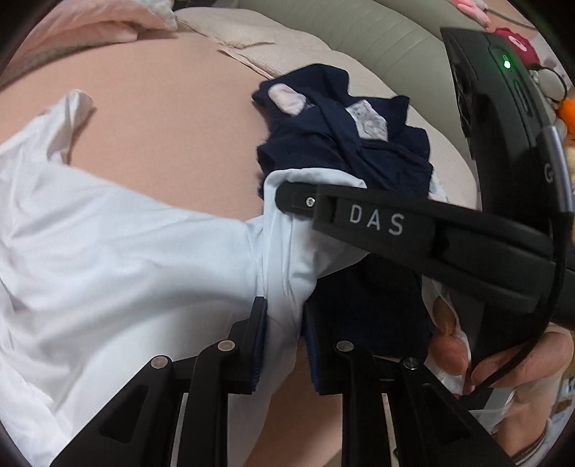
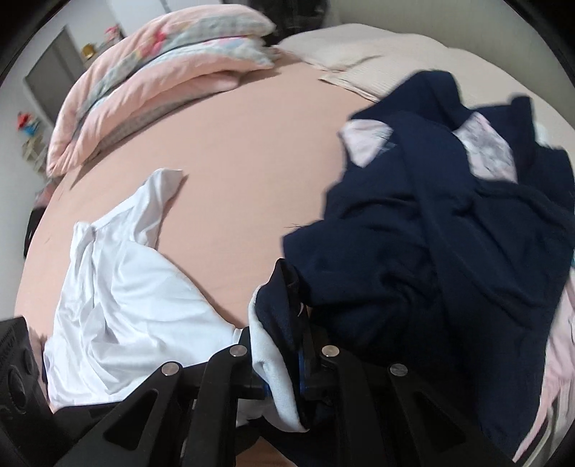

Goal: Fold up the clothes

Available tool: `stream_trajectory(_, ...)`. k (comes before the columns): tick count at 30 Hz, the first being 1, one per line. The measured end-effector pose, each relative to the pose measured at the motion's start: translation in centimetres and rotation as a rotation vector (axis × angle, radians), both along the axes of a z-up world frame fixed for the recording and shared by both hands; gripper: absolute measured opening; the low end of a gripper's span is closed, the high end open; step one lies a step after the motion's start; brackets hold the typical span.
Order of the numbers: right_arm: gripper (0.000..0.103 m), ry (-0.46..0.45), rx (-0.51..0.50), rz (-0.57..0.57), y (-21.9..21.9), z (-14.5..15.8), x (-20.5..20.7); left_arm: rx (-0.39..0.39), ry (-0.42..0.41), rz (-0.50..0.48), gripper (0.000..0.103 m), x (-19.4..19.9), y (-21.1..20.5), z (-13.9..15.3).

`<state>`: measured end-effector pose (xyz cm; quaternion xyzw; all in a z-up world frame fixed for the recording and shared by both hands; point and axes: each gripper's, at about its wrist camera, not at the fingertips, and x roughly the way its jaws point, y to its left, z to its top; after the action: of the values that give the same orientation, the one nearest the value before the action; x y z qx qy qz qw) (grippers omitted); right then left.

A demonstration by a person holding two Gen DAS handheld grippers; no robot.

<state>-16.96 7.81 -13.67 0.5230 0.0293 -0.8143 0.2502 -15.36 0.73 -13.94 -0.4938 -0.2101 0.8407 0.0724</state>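
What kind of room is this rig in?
Most likely a bedroom. The clothes lie on a bed with a pink sheet, a folded pink quilt sits at its far side, and a padded headboard stands behind.

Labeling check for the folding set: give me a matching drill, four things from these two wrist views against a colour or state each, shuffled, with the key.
Things:
1. white garment
2. navy garment
3. bedsheet
4. left gripper

Descriptions:
A. plain pink, spread under the clothes
B. shut on pale cloth
C. dark heap with pale pocket linings showing
D. lies crumpled, one sleeve pointing away

Pairs: 1-D, 2-C, 3-A, 4-B
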Motion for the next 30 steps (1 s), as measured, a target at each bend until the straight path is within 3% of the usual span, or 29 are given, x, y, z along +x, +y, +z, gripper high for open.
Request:
stream_trajectory(3, 0.007, -0.028, 0.015, -0.034, 1.5, -0.7, 0.6, -0.031, 0.001, -0.027, 0.018, 0.4, 0.8, -0.1)
stream_trajectory(8, 0.007, -0.012, 0.037, -0.085, 3.2, -1.2, 1.5, 0.036, -0.009, -0.018, 0.018, 1.0, 0.4, 0.1)
stream_trajectory(11, 0.007, 0.004, 0.06, -0.088, 3.6, -1.4, 2.1, 0.001, -0.015, -0.023, 0.021, 1.1, 0.3, 0.4)
stream_trajectory(13, 0.007, 0.028, 0.055, -0.078, 3.6, -1.1, 2.4, -0.022, 0.0, -0.013, 0.025, 1.5, 0.2, 0.8)
stream_trajectory(16, 0.009, 0.058, 0.009, -0.075, 4.0, -0.2, 2.9, -0.03, 0.05, -0.002, 0.053, 2.2, 0.1, 1.8)
stream_trajectory(17, 0.018, 0.062, -0.006, -0.075, 4.1, 0.2, 3.0, -0.032, 0.067, 0.002, 0.069, 2.4, 0.0, 2.2)
stream_trajectory(18, 0.027, 0.068, -0.024, -0.074, 4.3, 0.8, 3.2, -0.033, 0.083, 0.006, 0.078, 2.6, 0.0, 2.6)
stream_trajectory(19, 0.031, 0.081, -0.052, -0.071, 4.7, 1.6, 3.4, -0.033, 0.098, 0.013, 0.079, 2.9, -0.2, 3.0)
stream_trajectory(22, 0.058, 0.111, -0.089, -0.125, 6.2, 3.7, 3.7, -0.024, 0.129, 0.017, 0.079, 3.8, -0.6, 4.0)
stream_trajectory(23, 0.071, 0.116, -0.092, -0.152, 6.8, 4.3, 3.6, -0.024, 0.131, 0.011, 0.079, 4.2, -0.8, 4.4)
stream_trajectory(24, 0.077, 0.124, -0.098, -0.176, 7.4, 5.0, 3.6, -0.023, 0.133, 0.006, 0.079, 4.6, -0.9, 4.7)
stream_trajectory(26, 0.077, 0.149, -0.114, -0.199, 7.8, 6.2, 3.6, -0.034, 0.14, 0.002, 0.079, 5.4, -1.3, 5.4)
stream_trajectory(30, 0.077, 0.177, -0.127, -0.17, 7.8, 8.1, 4.8, -0.132, 0.171, 0.047, 0.079, 7.5, -3.0, 6.3)
